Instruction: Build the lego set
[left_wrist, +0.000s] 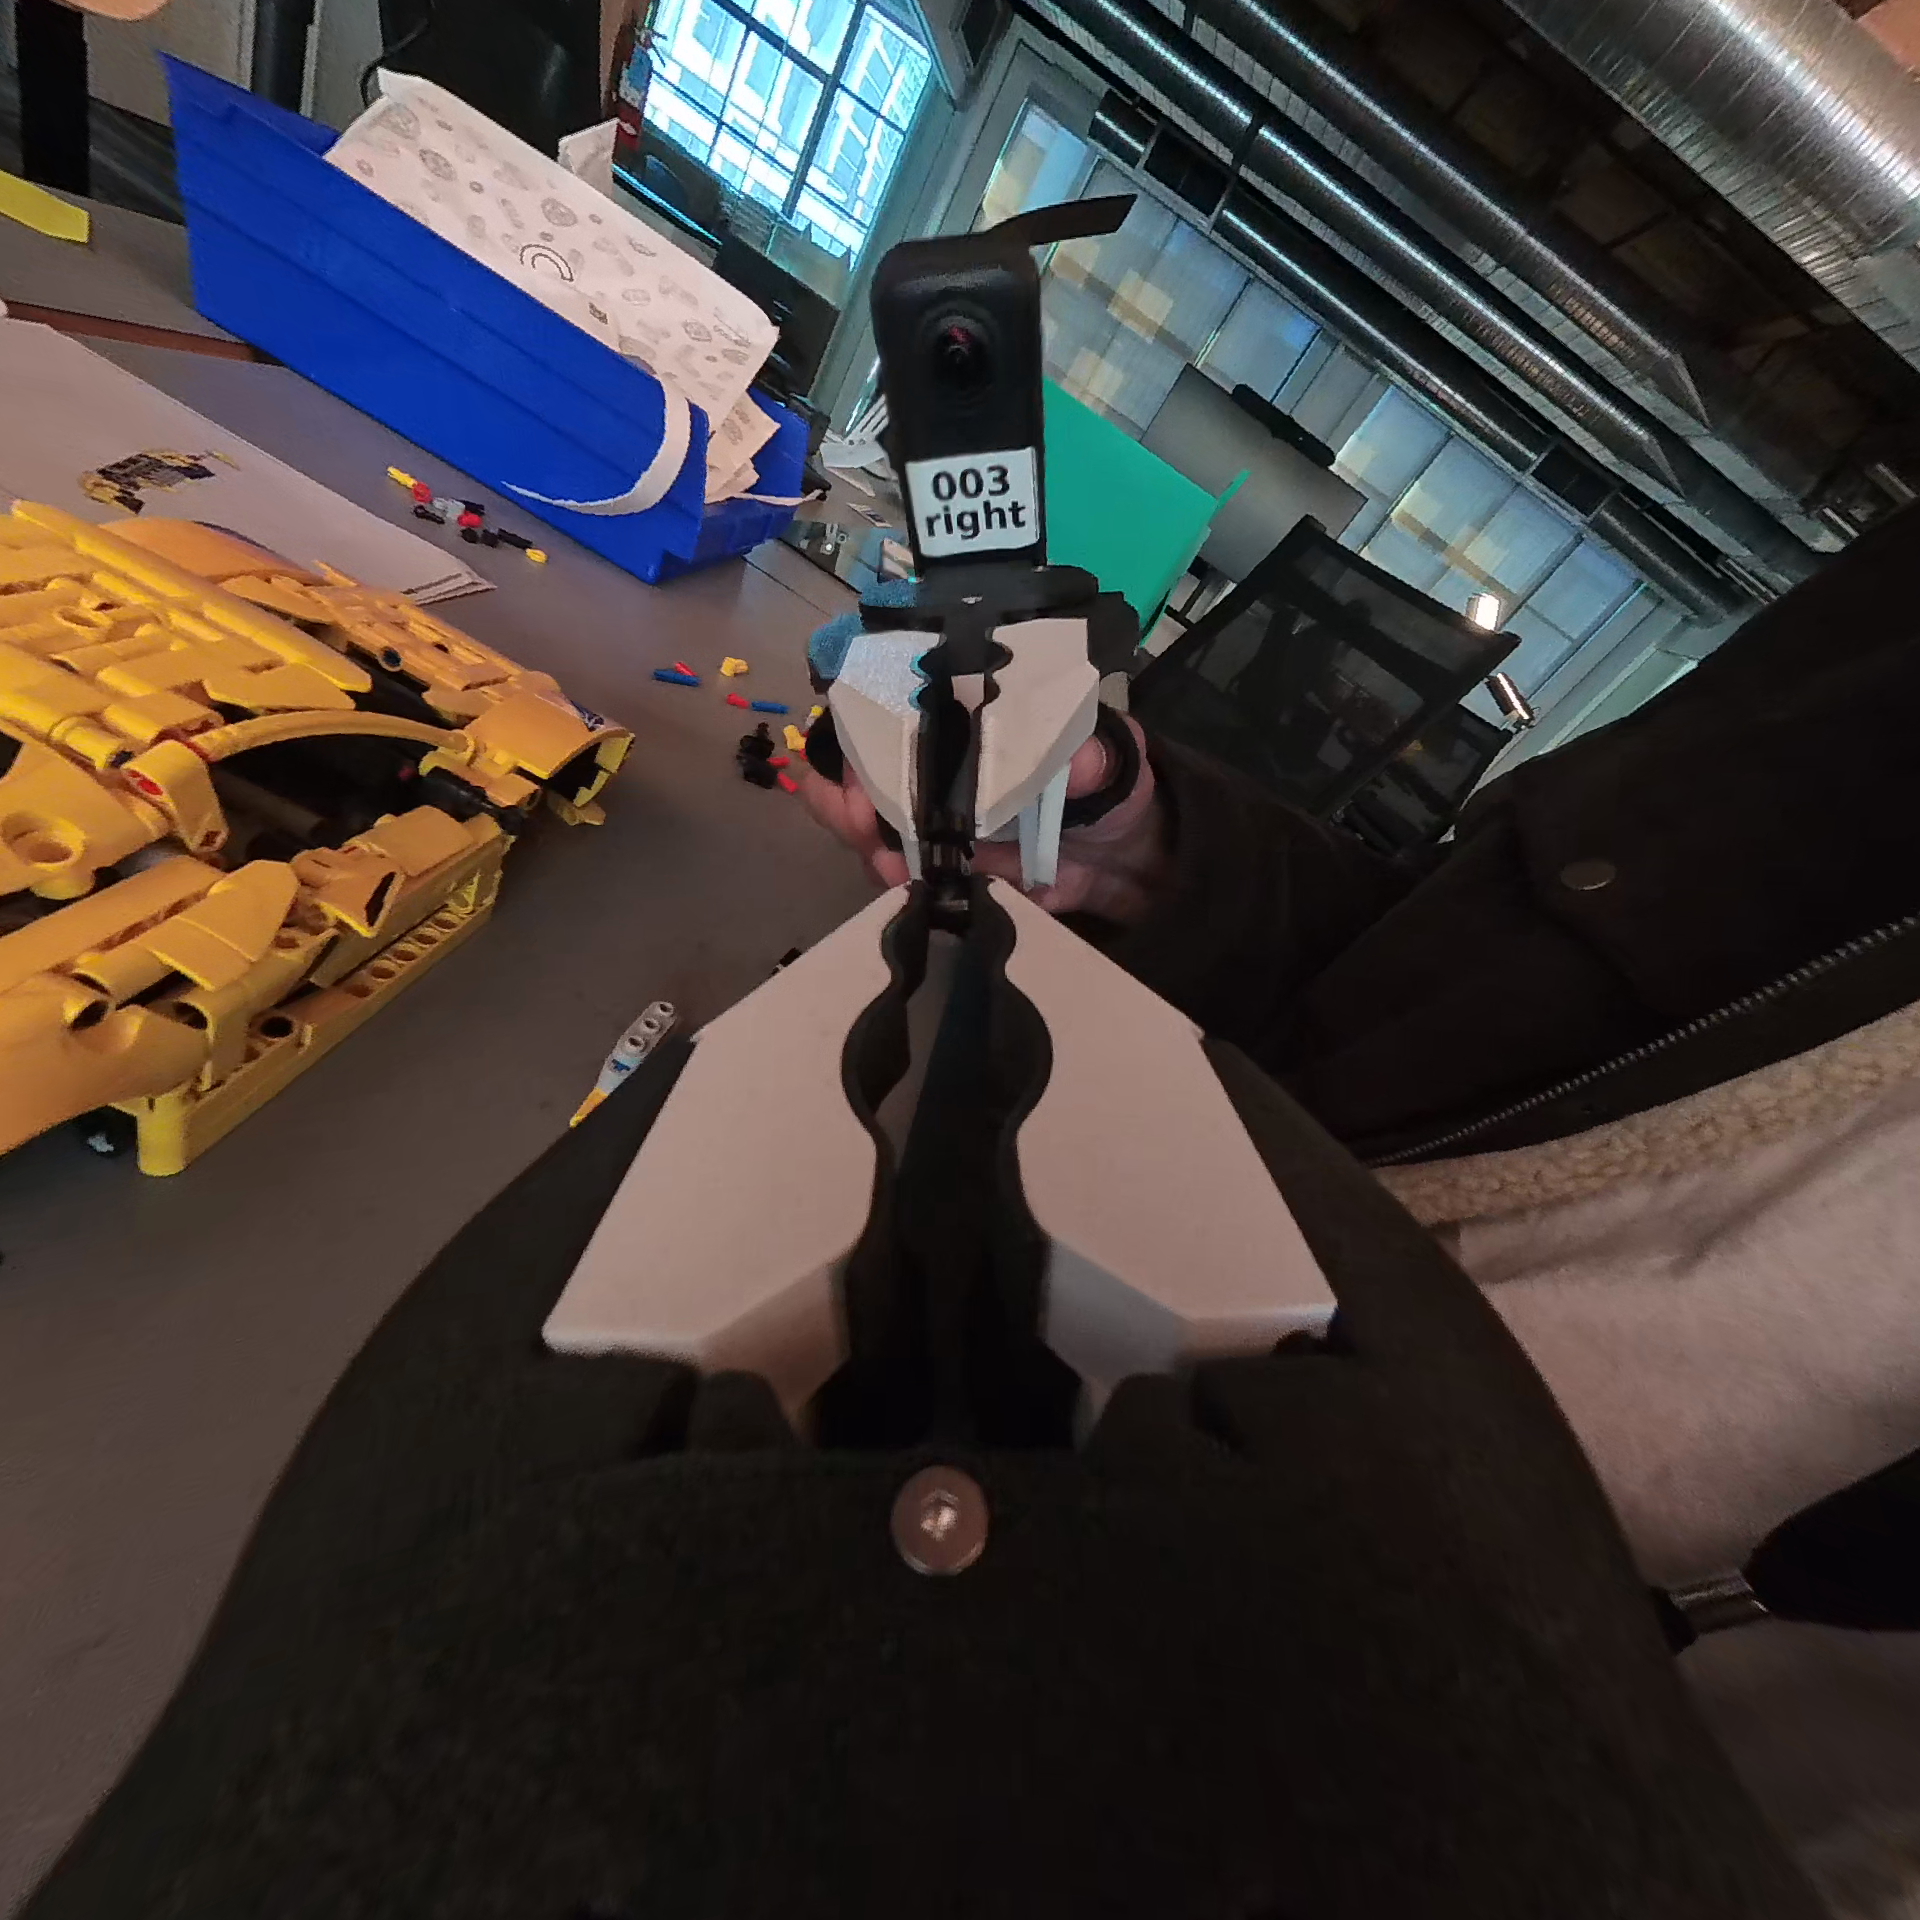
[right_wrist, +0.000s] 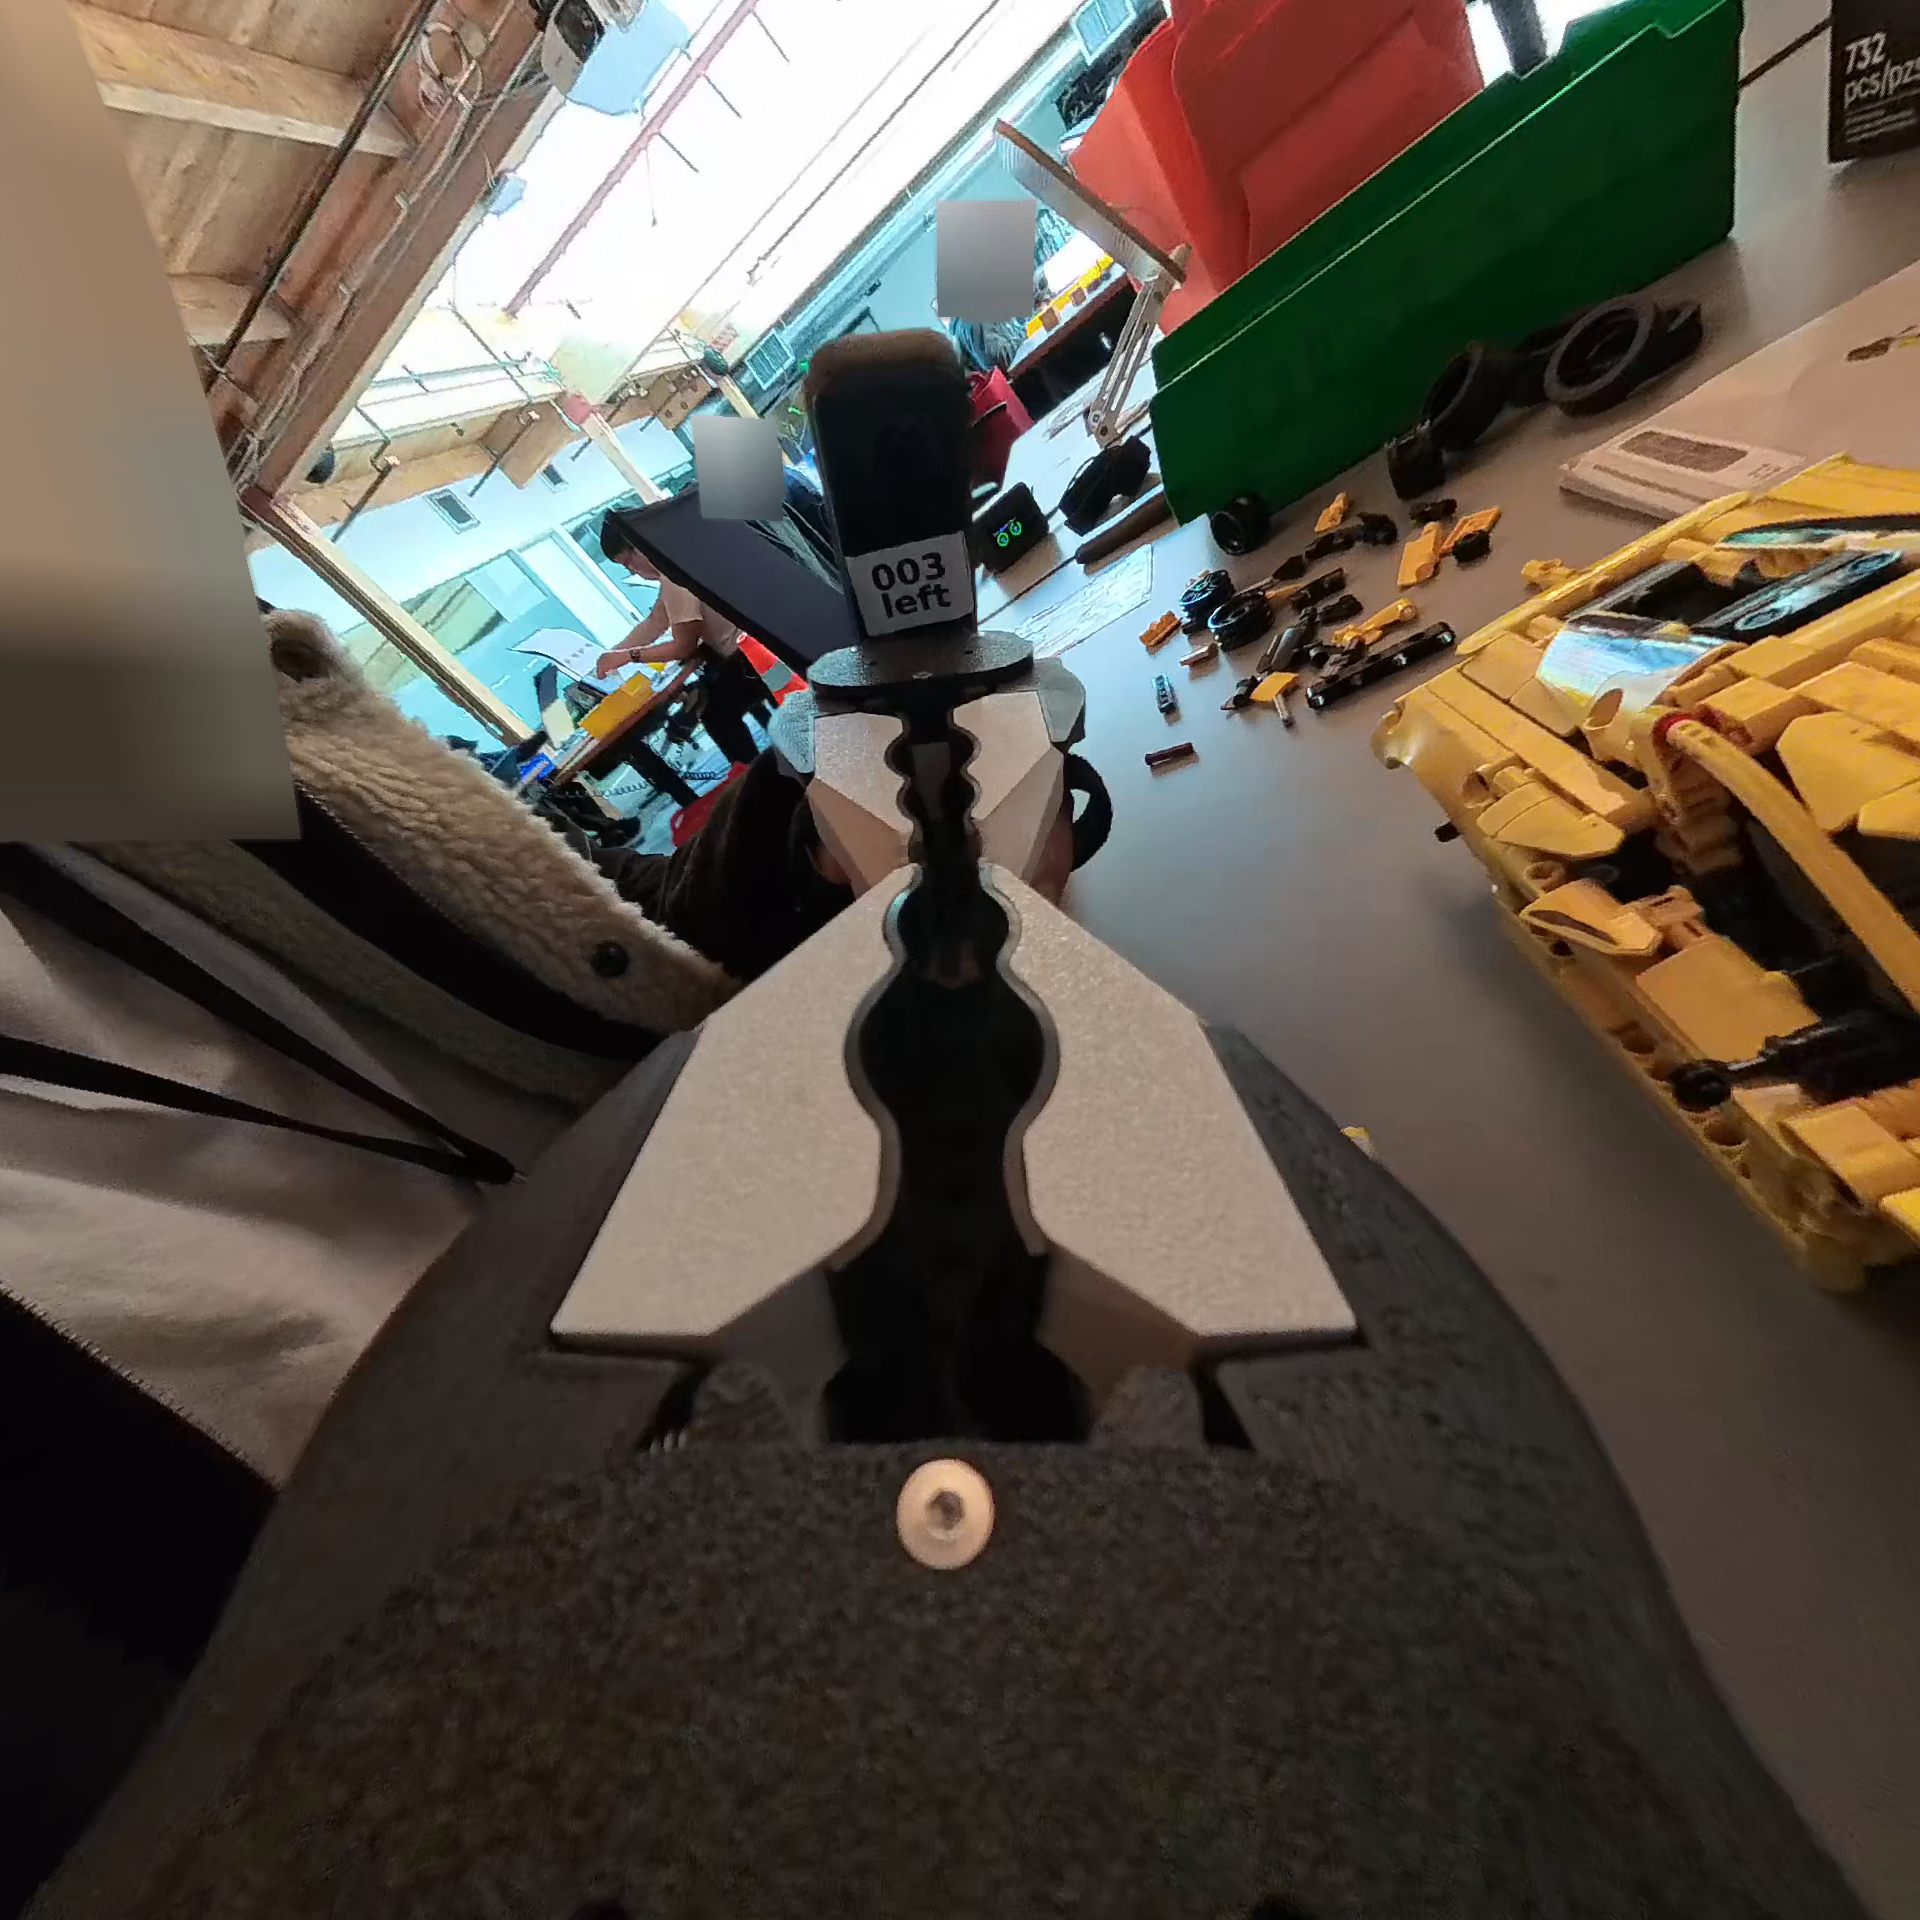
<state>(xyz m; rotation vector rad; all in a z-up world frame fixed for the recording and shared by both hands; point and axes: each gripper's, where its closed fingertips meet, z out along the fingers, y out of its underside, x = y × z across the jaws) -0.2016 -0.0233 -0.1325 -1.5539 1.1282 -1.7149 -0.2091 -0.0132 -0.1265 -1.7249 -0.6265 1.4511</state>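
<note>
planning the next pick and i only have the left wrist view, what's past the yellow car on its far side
Observer: The right wrist view shows a green bin beyond the yellow lego car.
Operator: any wheels out
Observer: Black tyres lie loose on the table beside that bin.
Operator: other loose parts
Observer: Yellow and black pieces are scattered between the bin and the car.

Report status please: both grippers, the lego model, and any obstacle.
Left gripper and right gripper shut tip to tip on a small black piece, above the table. Yellow lego model untouched beside them. Nothing in the way.
</note>
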